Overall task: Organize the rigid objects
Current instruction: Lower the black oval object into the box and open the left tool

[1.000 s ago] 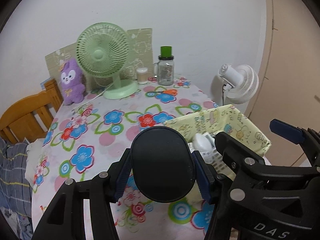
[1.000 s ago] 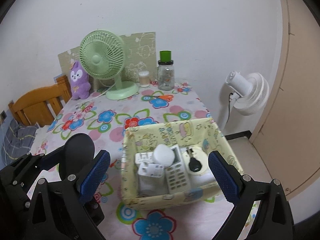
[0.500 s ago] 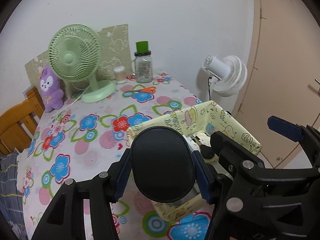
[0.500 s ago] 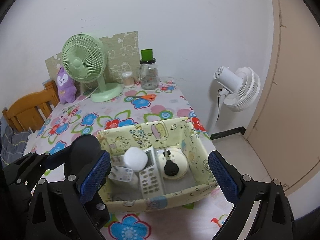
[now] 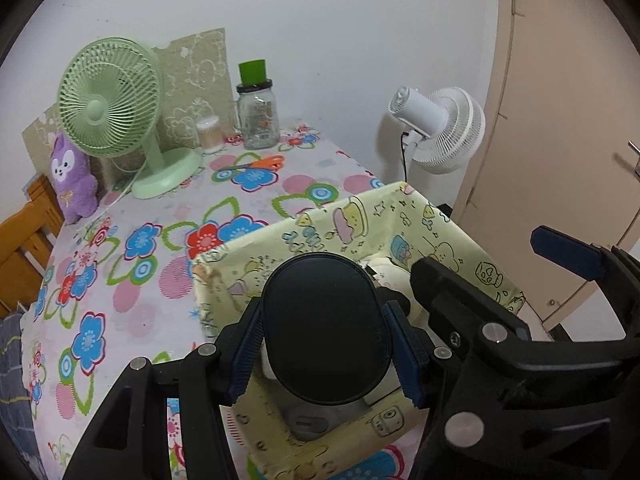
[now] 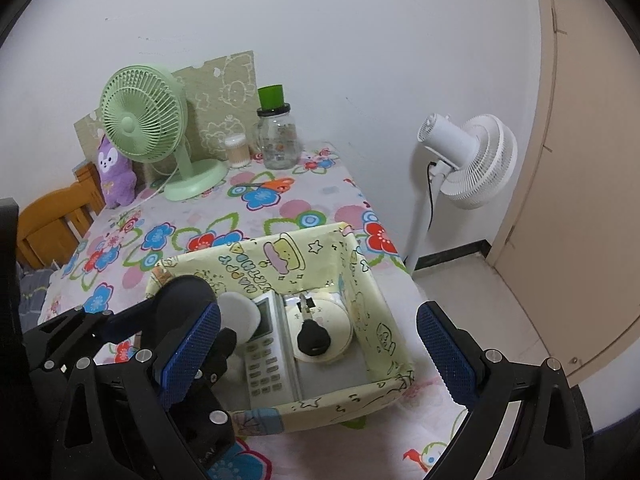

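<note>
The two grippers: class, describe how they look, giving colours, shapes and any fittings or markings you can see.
Both the left gripper and the right gripper are angular black plastic frames with open cut-outs, joined by round silver screw heads. Each finger ends in a dark blue pad with a fine dotted texture. No cables, markings, hands or sleeves show.

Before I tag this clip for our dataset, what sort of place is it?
Probably a lived-in room at home: a table under a flowered cloth, a green desk fan, a purple plush toy, and a white standing fan by a door.
</note>
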A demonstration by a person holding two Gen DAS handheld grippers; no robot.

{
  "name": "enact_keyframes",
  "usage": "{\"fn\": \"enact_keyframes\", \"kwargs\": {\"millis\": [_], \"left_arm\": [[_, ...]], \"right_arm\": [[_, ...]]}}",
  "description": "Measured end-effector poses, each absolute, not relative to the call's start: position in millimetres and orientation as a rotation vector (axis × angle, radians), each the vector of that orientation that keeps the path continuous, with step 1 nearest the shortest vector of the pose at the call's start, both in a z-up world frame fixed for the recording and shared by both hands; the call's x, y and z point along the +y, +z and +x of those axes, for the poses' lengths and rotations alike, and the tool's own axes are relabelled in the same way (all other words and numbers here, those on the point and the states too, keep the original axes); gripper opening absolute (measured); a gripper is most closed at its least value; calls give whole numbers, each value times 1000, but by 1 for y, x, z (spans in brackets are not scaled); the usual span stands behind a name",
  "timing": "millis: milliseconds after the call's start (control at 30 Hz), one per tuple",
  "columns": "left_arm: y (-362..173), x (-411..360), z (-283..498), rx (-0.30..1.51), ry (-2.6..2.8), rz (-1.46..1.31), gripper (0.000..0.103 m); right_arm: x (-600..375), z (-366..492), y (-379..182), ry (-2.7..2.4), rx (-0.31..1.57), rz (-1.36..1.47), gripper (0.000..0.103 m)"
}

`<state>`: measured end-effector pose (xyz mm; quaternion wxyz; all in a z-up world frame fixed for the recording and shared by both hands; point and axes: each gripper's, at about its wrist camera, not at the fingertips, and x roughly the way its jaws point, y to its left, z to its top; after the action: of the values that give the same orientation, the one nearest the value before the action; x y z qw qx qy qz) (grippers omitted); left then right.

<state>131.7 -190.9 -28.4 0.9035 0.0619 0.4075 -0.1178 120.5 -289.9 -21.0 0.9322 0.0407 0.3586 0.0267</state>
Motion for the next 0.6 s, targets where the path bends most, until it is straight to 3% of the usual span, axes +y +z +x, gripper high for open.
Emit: {"fn": "enact_keyframes", "kwargs": {"millis": [267, 433, 600], "left_arm": [[-42, -196, 140, 881, -261, 134, 62], [-41, -195, 136, 871, -275, 145, 80], [-34, -184, 131, 850, -255, 131, 85]], "right_arm": [[-298, 127, -33, 50, 765, 112, 100], [-299, 128, -38, 51, 781, 128, 100], [-292, 126, -36, 59, 776, 130, 100]]}}
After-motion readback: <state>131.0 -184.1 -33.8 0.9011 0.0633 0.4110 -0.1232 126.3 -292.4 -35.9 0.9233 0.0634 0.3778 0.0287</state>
